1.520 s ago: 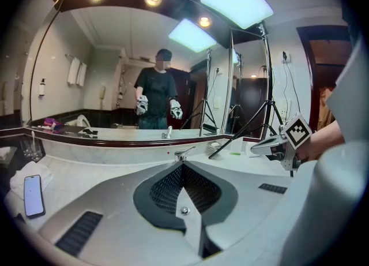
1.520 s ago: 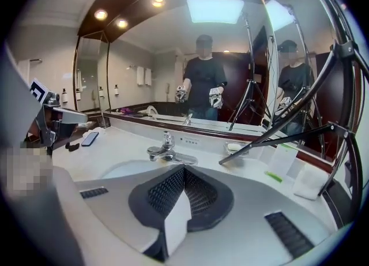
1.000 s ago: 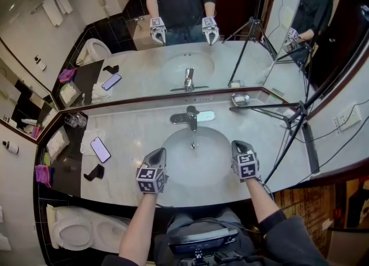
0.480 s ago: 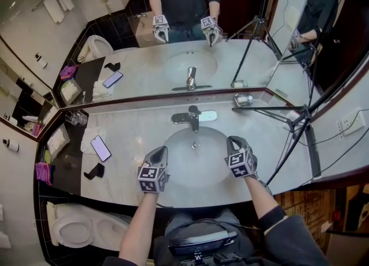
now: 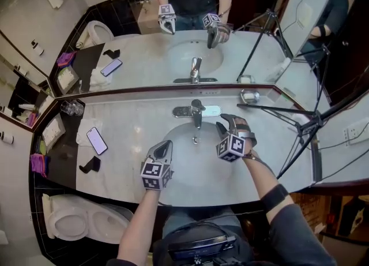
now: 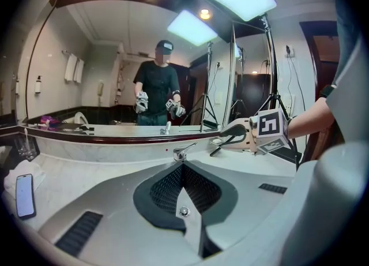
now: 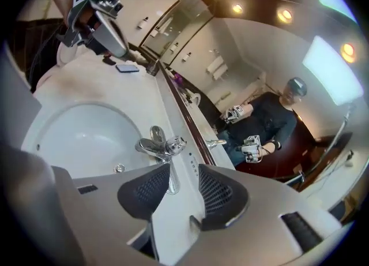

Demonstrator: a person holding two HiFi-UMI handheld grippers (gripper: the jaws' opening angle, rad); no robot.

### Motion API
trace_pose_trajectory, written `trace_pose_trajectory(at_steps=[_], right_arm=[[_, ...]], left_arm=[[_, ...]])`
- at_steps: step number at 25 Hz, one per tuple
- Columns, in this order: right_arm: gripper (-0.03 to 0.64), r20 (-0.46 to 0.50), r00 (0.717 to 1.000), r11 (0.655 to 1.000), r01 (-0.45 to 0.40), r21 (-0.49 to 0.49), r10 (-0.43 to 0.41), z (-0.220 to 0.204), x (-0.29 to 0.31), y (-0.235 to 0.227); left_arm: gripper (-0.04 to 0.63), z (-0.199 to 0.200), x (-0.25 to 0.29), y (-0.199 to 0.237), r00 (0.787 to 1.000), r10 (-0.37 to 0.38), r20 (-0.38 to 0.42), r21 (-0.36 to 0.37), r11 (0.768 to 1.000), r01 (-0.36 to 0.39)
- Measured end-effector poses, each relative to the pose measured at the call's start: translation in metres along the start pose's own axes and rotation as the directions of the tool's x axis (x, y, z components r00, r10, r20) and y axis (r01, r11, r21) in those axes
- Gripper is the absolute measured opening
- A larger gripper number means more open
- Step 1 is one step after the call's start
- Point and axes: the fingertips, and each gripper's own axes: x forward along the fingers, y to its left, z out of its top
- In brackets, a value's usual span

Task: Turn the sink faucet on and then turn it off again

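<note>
The marble counter (image 5: 127, 126) fills your head view, with the white basin (image 5: 184, 158) sunk in its middle. Your left gripper (image 5: 164, 146) hovers at the basin's eight o'clock, its jaws pressed together on nothing. Your right gripper (image 5: 226, 123) sits at the basin's two o'clock, near the faucet. Its jaws have just been opening and stand moderately apart, with nothing between them. The chrome faucet (image 5: 196, 109) stands at twelve o'clock, untouched, with no water showing. It looks as though you have yet to turn it on or off.
</note>
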Motion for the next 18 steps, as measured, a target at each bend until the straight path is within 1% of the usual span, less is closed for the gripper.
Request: trace_pose_trajectory(at_steps=[1,3,6,9,13,17,18], right_arm=[[0.2,-0.001,1.0,0.999,-0.005,-0.049,0.005,0.005,0.009,-0.002],[0.215,-0.002,1.0,0.99,-0.023,-0.136,0.023,0.015,0.026,-0.004],[0.218,-0.002,0.998,0.967,-0.057,-0.248,0.058,0.026,0.05,0.0],[0.216,-0.022,0.996,0.932,-0.085,-0.351,0.083,0.027,0.072,0.005],[0.216,-0.033,0.992,0.885,-0.126,-0.447,0.124,0.039,0.094,0.014],[0.213,-0.106,0.971,0.843,-0.237,-0.483,0.213,0.035,0.106,0.034],[0.212,-0.115,0.968,0.837,-0.25,-0.486,0.223,0.032,0.108,0.038]], left_arm=[[-0.012,-0.002,0.003,0.0,1.0,-0.002,-0.002,-0.003,1.0,0.002],[-0.012,-0.004,0.009,0.001,1.0,-0.008,-0.006,-0.005,1.0,0.008],[-0.012,-0.004,0.02,0.002,1.0,-0.017,-0.012,-0.004,1.0,0.017],[-0.012,-0.004,0.033,0.003,1.0,-0.027,-0.013,-0.001,1.0,0.027],[-0.012,-0.009,0.045,0.007,0.999,-0.03,-0.029,-0.005,1.0,0.03],[-0.012,-0.01,0.049,0.007,0.999,-0.029,-0.027,-0.009,1.0,0.029],[-0.012,-0.01,0.049,0.008,0.999,-0.028,-0.025,-0.01,1.0,0.028]])
